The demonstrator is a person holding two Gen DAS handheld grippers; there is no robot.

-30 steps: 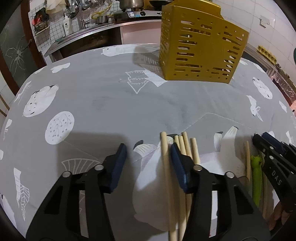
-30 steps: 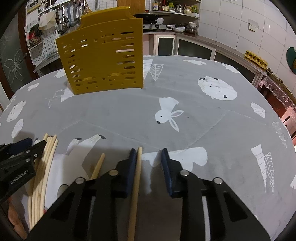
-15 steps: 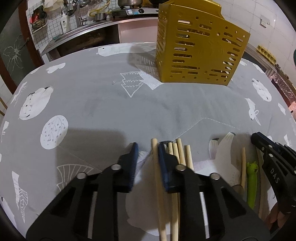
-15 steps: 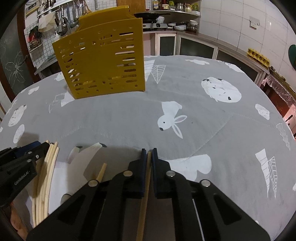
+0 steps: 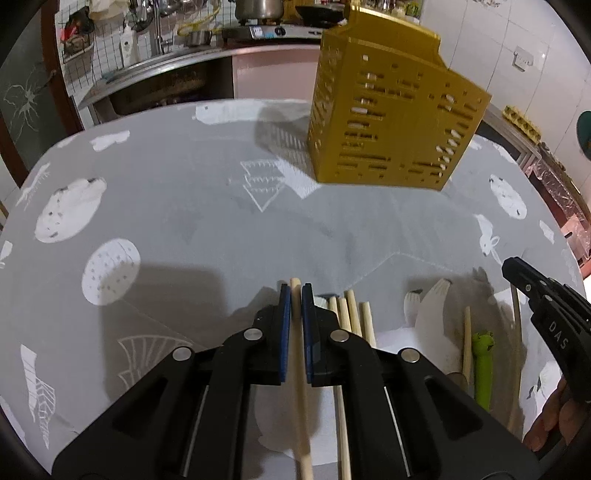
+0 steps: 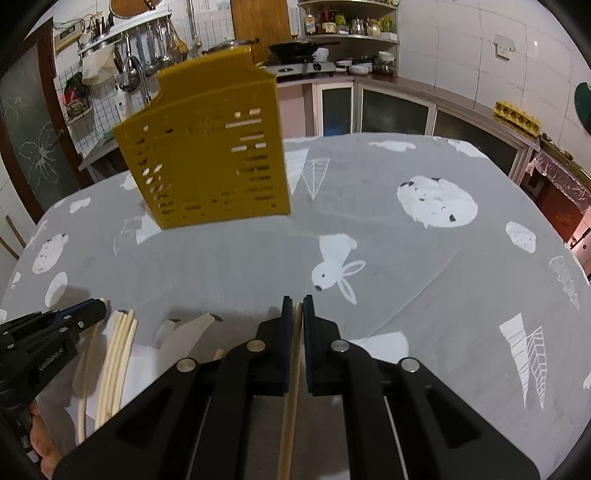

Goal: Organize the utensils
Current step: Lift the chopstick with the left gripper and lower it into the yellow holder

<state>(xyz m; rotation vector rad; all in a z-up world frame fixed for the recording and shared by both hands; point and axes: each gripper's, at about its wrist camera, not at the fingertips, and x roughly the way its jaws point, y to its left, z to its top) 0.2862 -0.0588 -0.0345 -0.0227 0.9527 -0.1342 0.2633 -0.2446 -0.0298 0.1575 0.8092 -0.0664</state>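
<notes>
Left tool [image 5: 295, 291] clamps chopstick [image 5: 300, 387]; right tool [image 6: 297, 302] clamps wooden stick [image 6: 290, 406].

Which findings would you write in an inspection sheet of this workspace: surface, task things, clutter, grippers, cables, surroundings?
Surface: table under a grey cloth with white animal prints.
Job's things: yellow utensil holder upright at the far side; loose chopsticks lying near the front edge.
Clutter: green animal-headed utensil beside the chopsticks.
Grippers: left gripper shut on one chopstick; right gripper shut on another chopstick.
Cables: nothing seen.
Surroundings: kitchen counter with stove, hanging ladles, shelf of jars.
</notes>
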